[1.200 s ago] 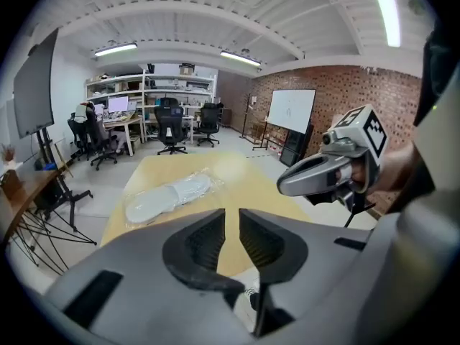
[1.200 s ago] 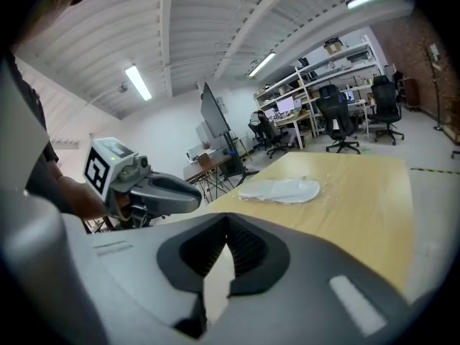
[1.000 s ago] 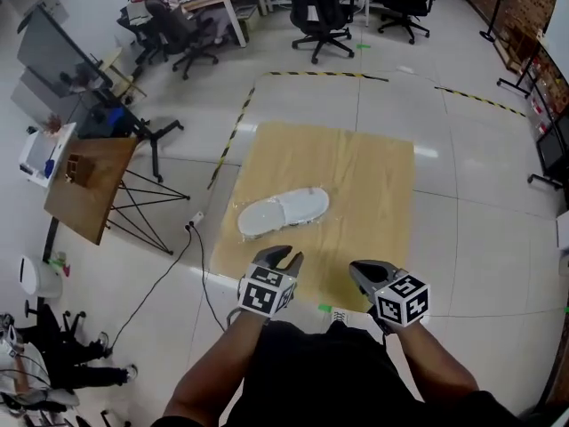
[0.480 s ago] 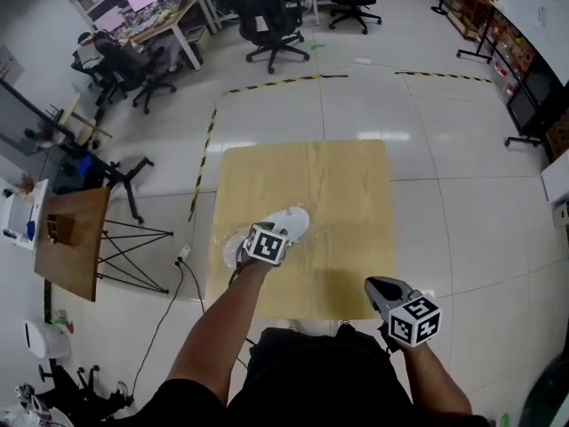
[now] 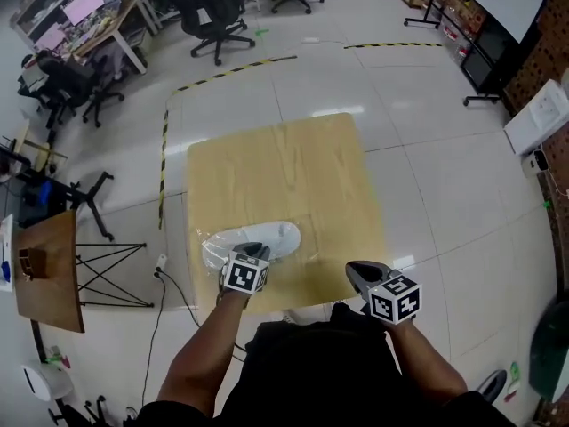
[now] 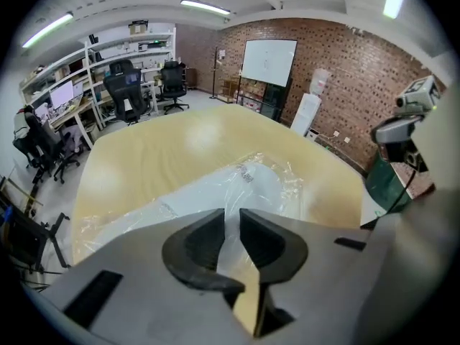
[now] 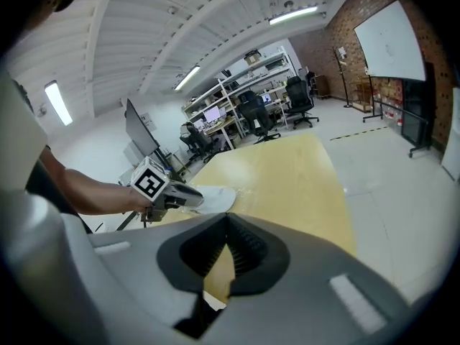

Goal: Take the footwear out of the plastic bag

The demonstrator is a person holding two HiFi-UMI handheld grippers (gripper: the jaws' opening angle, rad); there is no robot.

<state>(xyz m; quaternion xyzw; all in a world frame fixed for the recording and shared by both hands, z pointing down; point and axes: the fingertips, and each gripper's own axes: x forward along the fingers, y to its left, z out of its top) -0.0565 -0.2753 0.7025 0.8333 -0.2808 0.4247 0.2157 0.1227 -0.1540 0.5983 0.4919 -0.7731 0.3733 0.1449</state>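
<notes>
The person's left arm is stretched forward. The grey two-jaw left gripper (image 5: 253,253) sits low over the near left part of the pale square wooden tabletop (image 5: 284,163). Its jaws are closing, and a raised fold of the clear crinkled plastic bag (image 6: 277,185) stands in the narrow gap between them. The pads are not yet pinching it.

The right arm is bent close to the body. The right gripper (image 5: 356,270) hangs over the tabletop's near edge, to the right of the bag and apart from it. Its jaws are pressed together with nothing in them.

Each gripper carries a cube with black-and-white square markers (image 5: 244,276). A small patch of dark print sits on the bag's film, too small to read.

The bag lies flat on the near left part of the tabletop. The white flat footwear (image 5: 267,237) is inside it, lying roughly along the tabletop's near edge.
</notes>
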